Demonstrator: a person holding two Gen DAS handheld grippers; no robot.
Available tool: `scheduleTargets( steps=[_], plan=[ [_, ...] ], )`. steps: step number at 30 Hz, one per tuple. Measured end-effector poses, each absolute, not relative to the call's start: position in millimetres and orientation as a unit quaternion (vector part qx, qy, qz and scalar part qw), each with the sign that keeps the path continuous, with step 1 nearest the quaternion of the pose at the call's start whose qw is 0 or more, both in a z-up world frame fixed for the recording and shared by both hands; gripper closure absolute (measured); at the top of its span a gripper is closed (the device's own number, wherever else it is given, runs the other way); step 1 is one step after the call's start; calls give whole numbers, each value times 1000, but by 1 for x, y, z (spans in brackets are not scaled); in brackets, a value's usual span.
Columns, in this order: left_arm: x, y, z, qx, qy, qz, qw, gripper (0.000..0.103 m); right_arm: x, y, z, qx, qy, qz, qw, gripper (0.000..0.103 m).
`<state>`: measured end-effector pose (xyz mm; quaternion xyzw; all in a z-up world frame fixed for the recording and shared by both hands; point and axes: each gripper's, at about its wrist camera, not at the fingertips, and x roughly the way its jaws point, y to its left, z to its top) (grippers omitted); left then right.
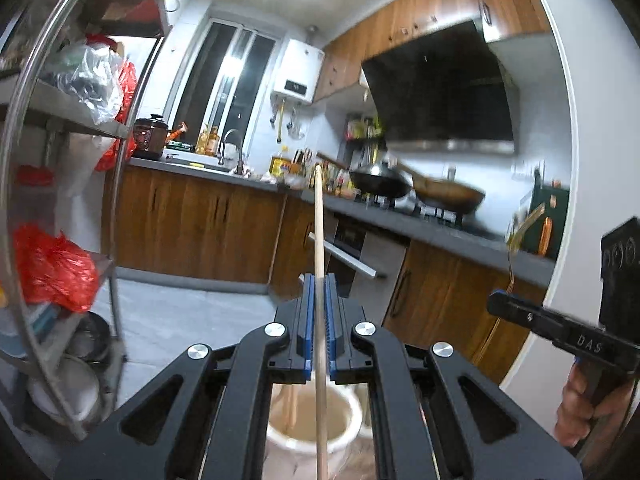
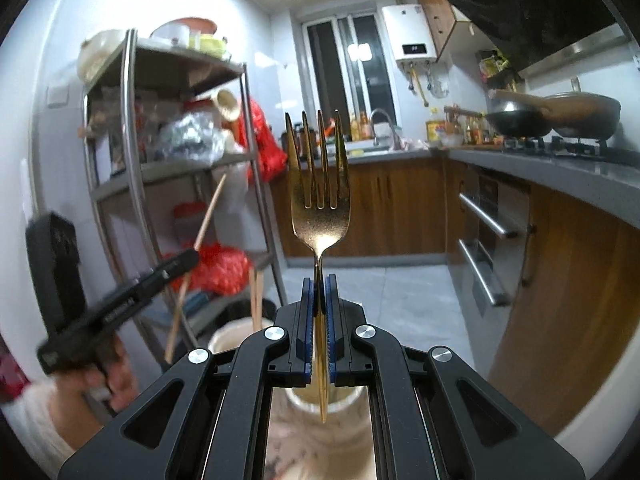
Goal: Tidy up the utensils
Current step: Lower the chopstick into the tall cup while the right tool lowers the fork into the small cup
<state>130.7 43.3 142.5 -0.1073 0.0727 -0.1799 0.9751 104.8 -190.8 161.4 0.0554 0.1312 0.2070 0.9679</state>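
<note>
Left gripper (image 1: 319, 280) is clamped on a wooden chopstick (image 1: 319, 220), held up over the cream holder (image 1: 280, 428). Right gripper (image 2: 319, 280) is pinched shut on a gold fork (image 2: 320, 200), tines up, above the pale cup (image 2: 340, 404) (handle tip dangles over its mouth). Risks: thin handles can pivot or slip between the pads; a bad release could miss the opening; the two grippers are near enough to collide.
</note>
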Motion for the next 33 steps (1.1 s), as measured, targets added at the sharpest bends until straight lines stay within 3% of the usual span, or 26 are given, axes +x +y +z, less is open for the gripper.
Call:
scheduleTargets(
  steps=[10, 23, 33],
  plan=[
    [170, 28, 115, -116, 66, -139, 981, 98, 140, -181, 143, 75, 123, 189, 971, 97],
    [155, 36, 78, -75, 123, -103, 984, 98, 160, -175, 85, 72, 207, 171, 961, 96],
    [156, 33, 72, -41, 157, -68, 984, 96, 166, -173, 75, 77, 225, 155, 959, 96]
  ],
)
